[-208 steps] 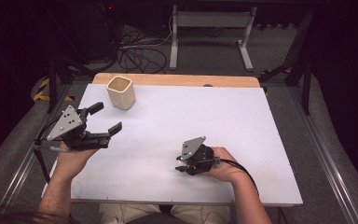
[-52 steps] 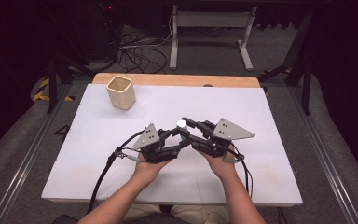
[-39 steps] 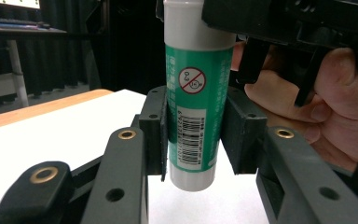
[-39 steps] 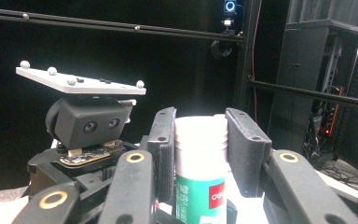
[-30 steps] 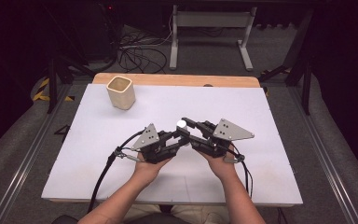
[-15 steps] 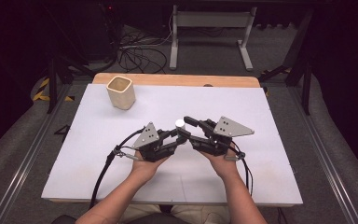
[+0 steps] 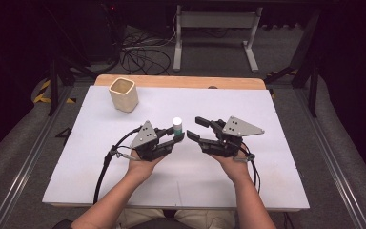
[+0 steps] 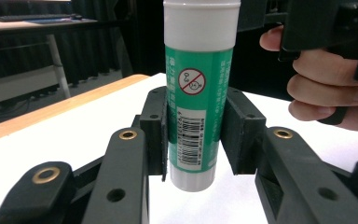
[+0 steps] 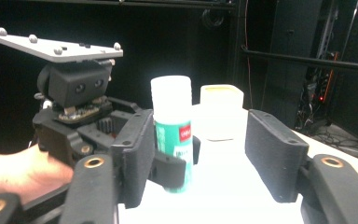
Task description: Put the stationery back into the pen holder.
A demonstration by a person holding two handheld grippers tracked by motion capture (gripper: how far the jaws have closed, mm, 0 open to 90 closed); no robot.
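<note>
A glue stick (image 7: 177, 126) with a green label and a white cap stands upright at mid-table. My left gripper (image 7: 178, 137) is shut on its lower body; in the left gripper view both pads press the glue stick (image 8: 196, 116), whose base hangs just over the white sheet. Just right of it my right gripper (image 7: 194, 129) is open, its jaws spread wide and pointing at the stick without touching it. In the right gripper view the glue stick (image 9: 172, 130) shows between the open jaws, held by the left gripper (image 9: 175, 163).
A beige square cup (image 7: 124, 94) stands at the far left of the white sheet (image 7: 276, 157), also seen as the cup (image 9: 221, 112) behind the stick. The person's right hand (image 8: 326, 88) is close by. Cables trail off the front edge.
Both hands came from apart to the table's middle. Over the last half second the glue stick shifted slightly left with the left gripper, leaving a small gap to the right gripper.
</note>
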